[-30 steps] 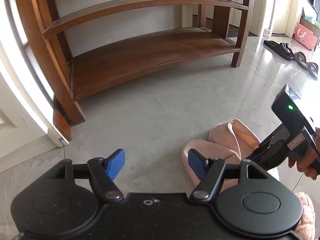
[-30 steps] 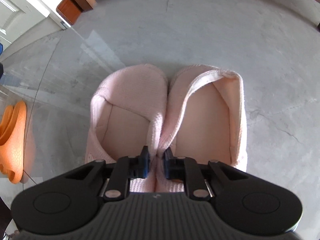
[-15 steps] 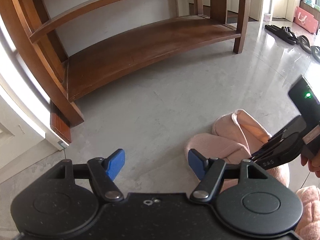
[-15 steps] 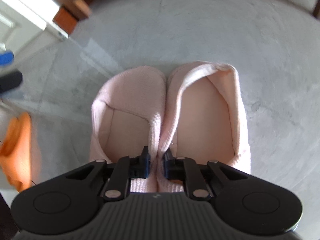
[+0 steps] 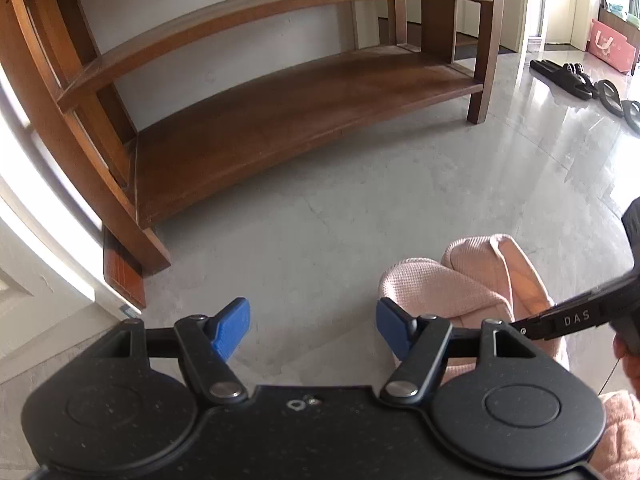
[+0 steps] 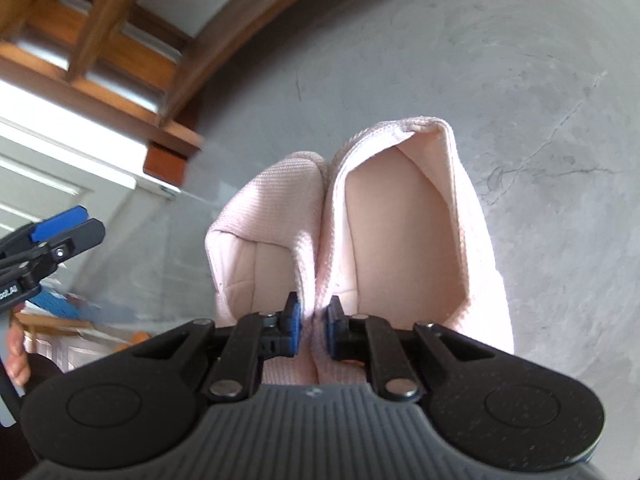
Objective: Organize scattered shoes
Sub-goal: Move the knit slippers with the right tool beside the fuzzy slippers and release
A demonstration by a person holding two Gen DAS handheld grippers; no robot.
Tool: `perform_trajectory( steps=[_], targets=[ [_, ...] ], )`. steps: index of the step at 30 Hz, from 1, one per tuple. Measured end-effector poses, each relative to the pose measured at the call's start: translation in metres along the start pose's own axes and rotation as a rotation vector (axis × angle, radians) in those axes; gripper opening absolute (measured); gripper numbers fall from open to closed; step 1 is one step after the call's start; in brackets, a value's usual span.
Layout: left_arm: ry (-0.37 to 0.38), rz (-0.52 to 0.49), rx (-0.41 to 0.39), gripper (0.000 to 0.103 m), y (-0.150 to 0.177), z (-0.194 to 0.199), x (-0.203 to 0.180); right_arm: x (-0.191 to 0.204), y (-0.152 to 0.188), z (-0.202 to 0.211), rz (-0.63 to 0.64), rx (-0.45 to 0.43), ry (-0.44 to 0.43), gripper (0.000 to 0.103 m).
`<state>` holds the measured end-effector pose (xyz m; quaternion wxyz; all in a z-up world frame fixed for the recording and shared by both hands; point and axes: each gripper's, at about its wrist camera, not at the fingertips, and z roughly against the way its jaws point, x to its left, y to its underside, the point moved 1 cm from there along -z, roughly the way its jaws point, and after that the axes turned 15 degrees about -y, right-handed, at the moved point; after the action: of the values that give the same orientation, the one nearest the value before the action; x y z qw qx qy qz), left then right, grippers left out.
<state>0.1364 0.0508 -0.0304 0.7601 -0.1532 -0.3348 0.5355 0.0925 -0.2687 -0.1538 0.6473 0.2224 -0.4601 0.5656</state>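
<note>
Both pink slippers (image 6: 360, 240) are clamped together by their touching inner walls in the right tongs (image 6: 311, 326), so the pair can be carried as one. The left tongs (image 5: 313, 330) are held apart and empty beside them, with the wooden shoe rack (image 5: 280, 108) ahead.

The grey stone floor (image 5: 360, 208) carries a wooden shelf unit (image 5: 280, 120) at 11 o'clock in the left wrist view, its legs standing on the floor. Black sandals (image 5: 560, 76) lie on the glossy floor at 2 o'clock, well apart from the shelf, with black flip-flops (image 5: 616, 98) just beside them. A pink bag (image 5: 614, 46) stands behind them.
</note>
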Motion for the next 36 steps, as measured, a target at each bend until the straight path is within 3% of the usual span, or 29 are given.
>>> perform_trajectory(
  steps=[16, 22, 25, 26, 27, 33, 34, 36],
  targets=[
    [-0.062, 0.053, 0.021, 0.07, 0.005, 0.006, 0.026, -0.022, 0.016, 0.021, -0.196, -0.299, -0.361, 0.015],
    [-0.07, 0.099, 0.007, 0.07, -0.002, 0.008, 0.035, 0.007, -0.01, 0.042, -0.127, -0.423, -0.451, 0.006],
    [-0.067, 0.116, 0.006, 0.07, -0.004, 0.01, 0.037, 0.033, -0.033, 0.051, 0.003, -0.428, -0.302, 0.006],
    [-0.068, 0.117, 0.005, 0.07, -0.003, 0.01, 0.038, 0.038, -0.042, 0.05, 0.036, -0.407, -0.196, 0.006],
    [-0.069, 0.116, 0.005, 0.07, -0.002, 0.011, 0.038, 0.04, -0.045, 0.048, 0.044, -0.393, -0.149, 0.006],
    [-0.062, 0.14, 0.04, 0.069, 0.006, 0.006, 0.039, 0.057, -0.049, 0.066, 0.112, -0.397, -0.135, 0.005],
    [-0.055, 0.147, 0.046, 0.07, 0.007, 0.005, 0.038, 0.058, -0.05, 0.068, 0.115, -0.385, -0.11, 0.006],
    [-0.04, 0.147, 0.048, 0.07, 0.008, 0.005, 0.035, 0.051, -0.052, 0.071, 0.09, -0.309, 0.01, 0.016]
  ],
)
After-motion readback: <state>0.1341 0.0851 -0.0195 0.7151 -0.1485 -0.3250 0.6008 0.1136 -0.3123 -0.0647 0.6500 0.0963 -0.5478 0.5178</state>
